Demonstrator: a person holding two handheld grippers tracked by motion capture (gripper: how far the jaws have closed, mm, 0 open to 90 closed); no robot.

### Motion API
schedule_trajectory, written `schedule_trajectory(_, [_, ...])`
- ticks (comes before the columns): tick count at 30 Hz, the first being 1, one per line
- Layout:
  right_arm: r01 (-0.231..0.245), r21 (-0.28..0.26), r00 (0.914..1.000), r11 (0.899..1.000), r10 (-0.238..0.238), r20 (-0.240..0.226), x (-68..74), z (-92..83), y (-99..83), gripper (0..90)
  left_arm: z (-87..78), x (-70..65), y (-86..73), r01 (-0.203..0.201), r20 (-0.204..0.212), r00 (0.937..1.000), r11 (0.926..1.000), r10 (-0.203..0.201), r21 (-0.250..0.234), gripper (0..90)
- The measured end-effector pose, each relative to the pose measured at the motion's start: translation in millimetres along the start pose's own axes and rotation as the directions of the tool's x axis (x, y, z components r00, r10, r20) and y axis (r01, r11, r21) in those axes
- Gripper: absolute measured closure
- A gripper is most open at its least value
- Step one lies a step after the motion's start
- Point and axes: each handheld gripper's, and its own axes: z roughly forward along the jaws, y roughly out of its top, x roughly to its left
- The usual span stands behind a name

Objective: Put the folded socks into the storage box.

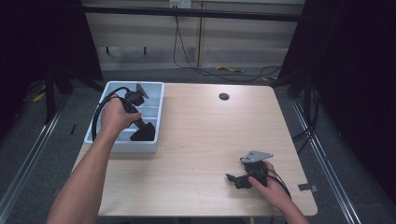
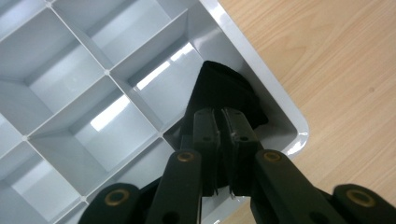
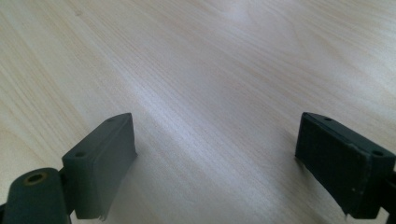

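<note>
A: nearest thing, the right gripper [image 1: 239, 178] is sitting low over the bare table [image 1: 205, 140], jaws spread wide with just wood between them.

B: and the left gripper [image 1: 145, 128]? It's reaching into the divided grey tray [image 1: 156, 95], jaws pressed together, pinching a black object [image 2: 226, 93] in the corner compartment. Mostly hidden though, can't tell what it is.

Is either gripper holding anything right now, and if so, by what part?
Left gripper pinches a black cloth-like piece by its near edge, over the divided tray's corner compartment. Right gripper holds nothing.
</note>
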Motion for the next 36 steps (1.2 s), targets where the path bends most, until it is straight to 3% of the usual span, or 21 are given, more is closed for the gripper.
schedule_trajectory(11, [0.0, 0.0, 1.0, 1.0, 0.0, 0.0, 0.0, 0.0, 0.0, 11.3, 10.7, 7.5, 7.4, 0.013, -0.028, 0.9995, 0.9999, -0.012, 0.011, 83.4])
schedule_trajectory(24, [0.0, 0.0, 1.0, 1.0, 0.0, -0.004, 0.5, 0.1, 0.2, 11.3, 33.3, -5.8, 0.4, -0.005, 0.047, 0.9989, 0.9994, 0.004, 0.036, 84.8])
schedule_trajectory(31, [0.001, 0.0, 1.0, 1.0, -0.001, -0.004, 0.3, 0.2, 0.2, 11.3, 46.3, -12.3, -0.3, -0.029, 0.038, 0.9989, 0.996, 0.026, 0.085, 88.1])
schedule_trajectory(36, [0.0, 0.002, 1.0, 1.0, 0.0, -0.005, 0.5, 0.0, 0.1, 11.3, 58.6, -13.2, -2.8, -0.024, 0.046, 0.9987, 0.9946, 0.019, 0.101, 89.7])
